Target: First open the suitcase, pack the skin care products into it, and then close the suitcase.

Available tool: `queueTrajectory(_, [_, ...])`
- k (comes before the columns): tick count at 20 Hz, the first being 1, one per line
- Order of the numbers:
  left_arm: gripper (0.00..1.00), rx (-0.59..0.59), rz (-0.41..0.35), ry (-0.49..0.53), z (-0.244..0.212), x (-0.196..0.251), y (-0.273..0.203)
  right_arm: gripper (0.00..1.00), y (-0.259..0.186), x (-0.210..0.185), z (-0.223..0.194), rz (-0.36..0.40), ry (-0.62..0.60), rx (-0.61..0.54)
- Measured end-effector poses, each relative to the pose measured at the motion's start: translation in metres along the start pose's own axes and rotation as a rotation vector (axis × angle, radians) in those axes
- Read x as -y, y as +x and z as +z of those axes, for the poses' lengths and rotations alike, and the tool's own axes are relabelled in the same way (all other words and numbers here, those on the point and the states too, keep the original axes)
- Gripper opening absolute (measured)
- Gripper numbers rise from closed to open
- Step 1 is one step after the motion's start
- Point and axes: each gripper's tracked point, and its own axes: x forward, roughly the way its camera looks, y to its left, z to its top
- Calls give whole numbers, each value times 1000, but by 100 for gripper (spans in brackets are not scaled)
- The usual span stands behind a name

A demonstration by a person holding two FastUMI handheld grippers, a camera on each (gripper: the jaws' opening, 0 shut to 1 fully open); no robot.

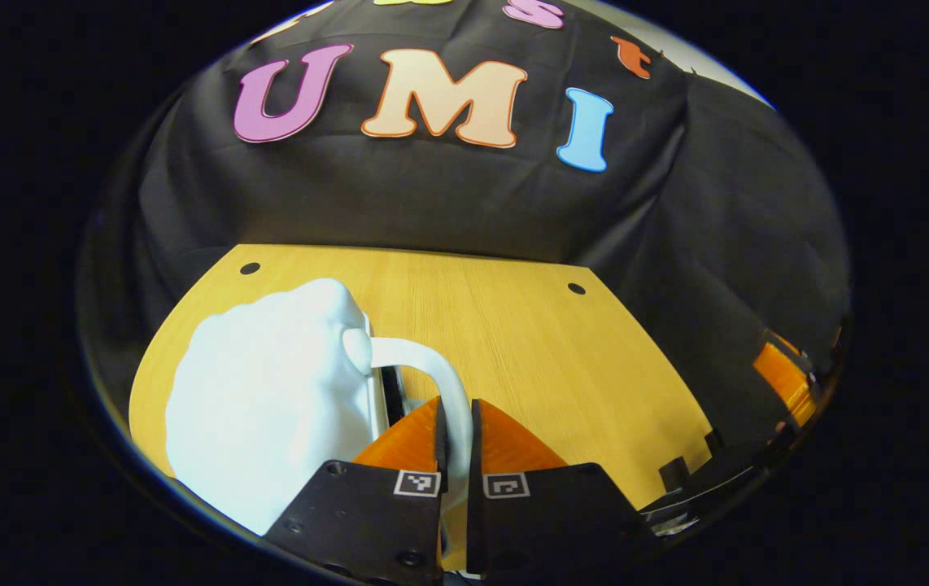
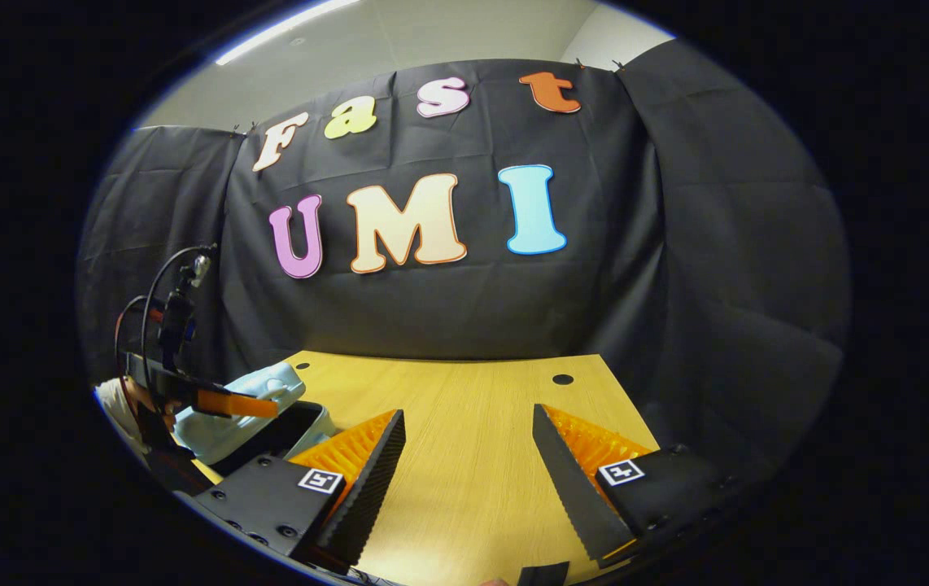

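L claw [image 1: 456, 435] is clamped on the suitcase handle [image 1: 432, 370]: both fingers [image 1: 412, 448] pinch the white loop between them, nearly touching each other. The handle curves up and left from the tips into the suitcase [image 1: 269, 415], a pale, bumpy hard shell just left of the claw, sitting on the wooden table [image 1: 529, 358]. Dark gap shows at the seam beside the handle. Two small round holes sit near the table's far edge, black cloth wall behind.

R claw [image 2: 468, 456] hangs w/ fingers [image 2: 367, 468] wide apart, nothing between them, just bare table [image 2: 464, 415] underneath. Out to its left in the right gripper view, the suitcase [image 2: 224, 423] lies at the table's left edge, light blue lid tilted up off a dark interior, so it's partly open. The other claw [image 2: 237, 404] is right at that lid, cables looping above it. Can't tell any skin care products from here.
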Motion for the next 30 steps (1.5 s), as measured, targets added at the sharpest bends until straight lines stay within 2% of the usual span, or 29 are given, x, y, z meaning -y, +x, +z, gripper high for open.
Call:
queueTrajectory(3, [11,-30,5,0,-22,10,8,98,-1,4,8,-2,-24,16])
queueTrajectory(5, [17,10,6,-18,-19,21,11,98,-2,2,12,9,-32,27])
queueTrajectory(6, [17,35,16,-21,-15,25,9,98,-1,-1,13,17,-33,29])
queueTrajectory(9, [68,139,65,13,5,43,-7,98,-3,-8,31,33,-21,76])
queueTrajectory(10, [66,194,90,41,18,46,-16,98,-4,-10,42,30,-14,104])
queueTrajectory(11, [73,255,121,65,33,49,-25,98,-6,-13,54,22,-7,137])
queueTrajectory(14, [77,391,164,78,73,62,-57,97,-14,-24,94,-17,-49,238])
queueTrajectory(17, [83,524,149,53,118,73,-87,97,-25,-37,132,-58,-85,313])
queueTrajectory(19, [83,600,146,49,144,73,-109,95,-33,-42,143,-79,-60,318])
queueTrajectory(22, [83,679,107,66,172,83,-139,99,-52,-39,158,-121,-44,359])
queueTrajectory(26, [82,772,77,108,192,96,-167,99,-77,-41,162,-159,-41,392])
queueTrajectory(30, [82,794,26,171,188,113,-176,99,-94,-46,171,-185,-44,433])
